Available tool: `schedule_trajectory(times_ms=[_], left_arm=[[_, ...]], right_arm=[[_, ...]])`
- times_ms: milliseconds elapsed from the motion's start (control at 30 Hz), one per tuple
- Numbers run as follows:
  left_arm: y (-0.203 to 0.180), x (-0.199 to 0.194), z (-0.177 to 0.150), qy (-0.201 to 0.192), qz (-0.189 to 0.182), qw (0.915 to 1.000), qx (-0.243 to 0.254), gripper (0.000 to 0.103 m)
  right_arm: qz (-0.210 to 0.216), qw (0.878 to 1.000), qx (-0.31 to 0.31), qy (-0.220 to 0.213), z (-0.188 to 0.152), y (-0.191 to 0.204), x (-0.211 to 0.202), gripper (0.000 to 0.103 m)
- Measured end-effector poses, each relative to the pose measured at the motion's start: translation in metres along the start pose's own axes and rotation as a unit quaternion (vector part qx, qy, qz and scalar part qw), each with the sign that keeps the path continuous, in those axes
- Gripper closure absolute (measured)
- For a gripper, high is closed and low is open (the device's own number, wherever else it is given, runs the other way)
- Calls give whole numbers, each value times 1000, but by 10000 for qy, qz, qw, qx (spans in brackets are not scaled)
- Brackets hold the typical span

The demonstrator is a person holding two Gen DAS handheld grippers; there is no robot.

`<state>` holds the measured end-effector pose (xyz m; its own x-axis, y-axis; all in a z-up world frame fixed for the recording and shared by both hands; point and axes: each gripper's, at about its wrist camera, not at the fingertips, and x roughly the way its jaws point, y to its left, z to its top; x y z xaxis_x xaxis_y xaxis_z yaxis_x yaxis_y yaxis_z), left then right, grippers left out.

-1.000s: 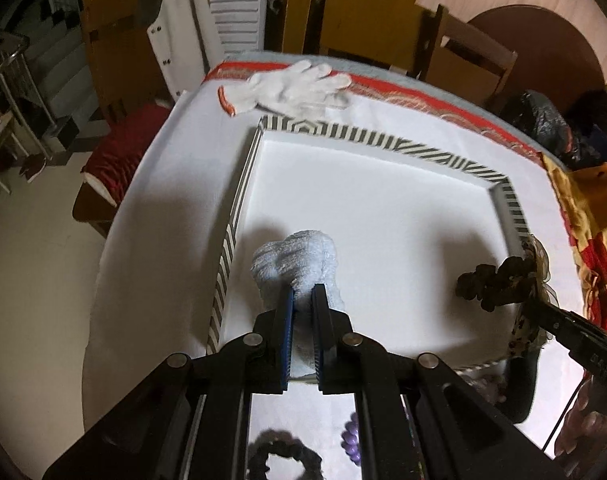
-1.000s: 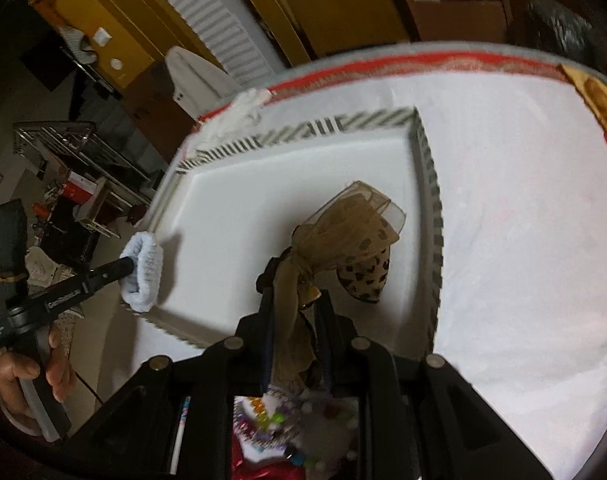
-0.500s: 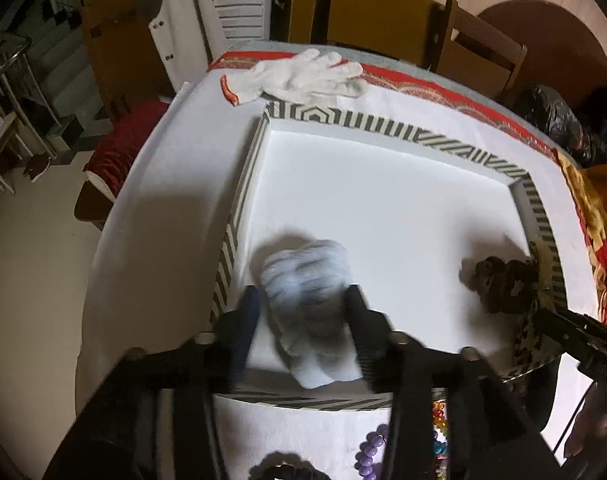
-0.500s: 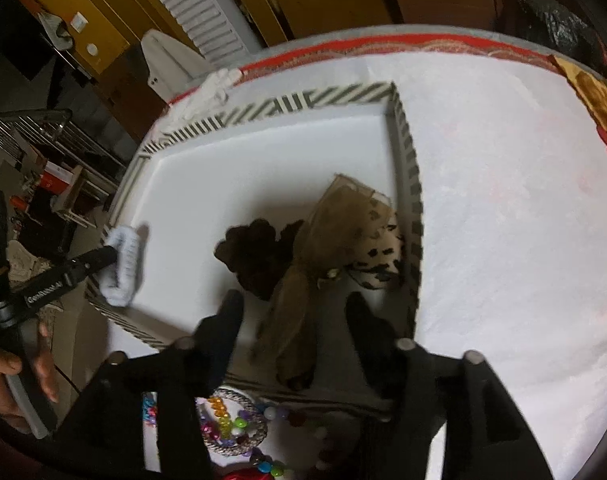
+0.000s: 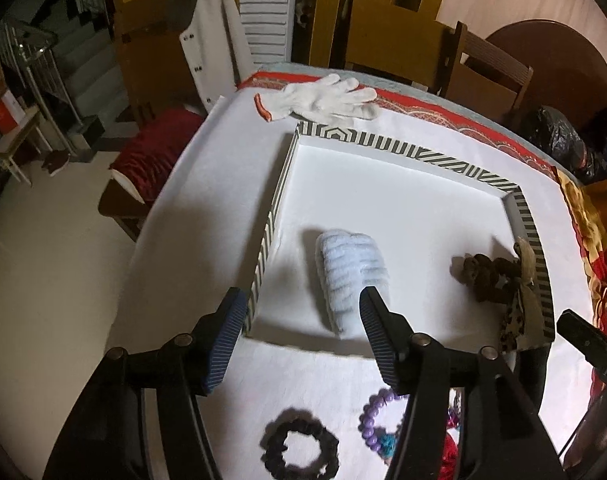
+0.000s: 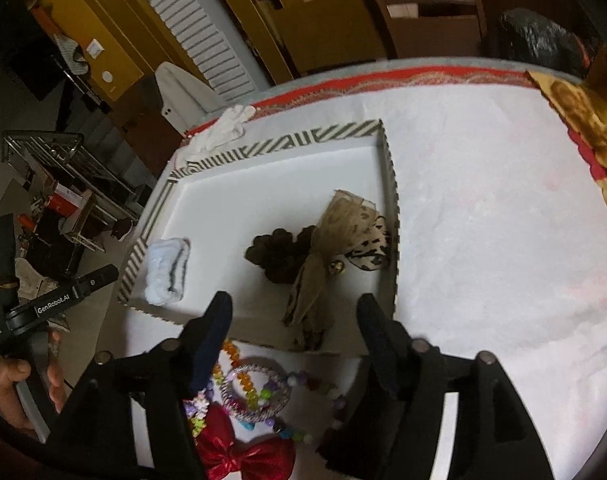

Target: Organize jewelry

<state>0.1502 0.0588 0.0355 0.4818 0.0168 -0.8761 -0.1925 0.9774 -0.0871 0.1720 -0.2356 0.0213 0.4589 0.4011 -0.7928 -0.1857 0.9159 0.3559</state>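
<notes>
The left gripper (image 5: pixel 299 312) hangs over the near-left corner of the striped tray (image 5: pixel 383 146), jaws opening and empty; the pale blue scrunchie (image 5: pixel 349 276) lies on the tray floor just inside the left wall, released. The right gripper (image 6: pixel 293 312) is likewise opening over the tray's near wall, gripping nothing; the leopard bow (image 6: pixel 343 236) and brown scrunchie (image 6: pixel 277 254) rest against the right wall (image 6: pixel 391 208). The tray's middle and far half are bare. Beads (image 6: pixel 259 392) crowd the cloth before the near wall.
</notes>
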Motion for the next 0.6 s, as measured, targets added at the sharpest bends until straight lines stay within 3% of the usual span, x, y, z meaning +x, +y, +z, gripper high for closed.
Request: schedule_trajectory(times_ms=[300,600], left_arm=[[-4,-46,-33,-418,-138,9990,-49,57],[-6,-79,-72,-475,-184,9987,-98,50]], right_arm=[[172,9996,-51,-229,-26,5,-39,22],[78,9994,-155,-296,-69,-5,-75,14]])
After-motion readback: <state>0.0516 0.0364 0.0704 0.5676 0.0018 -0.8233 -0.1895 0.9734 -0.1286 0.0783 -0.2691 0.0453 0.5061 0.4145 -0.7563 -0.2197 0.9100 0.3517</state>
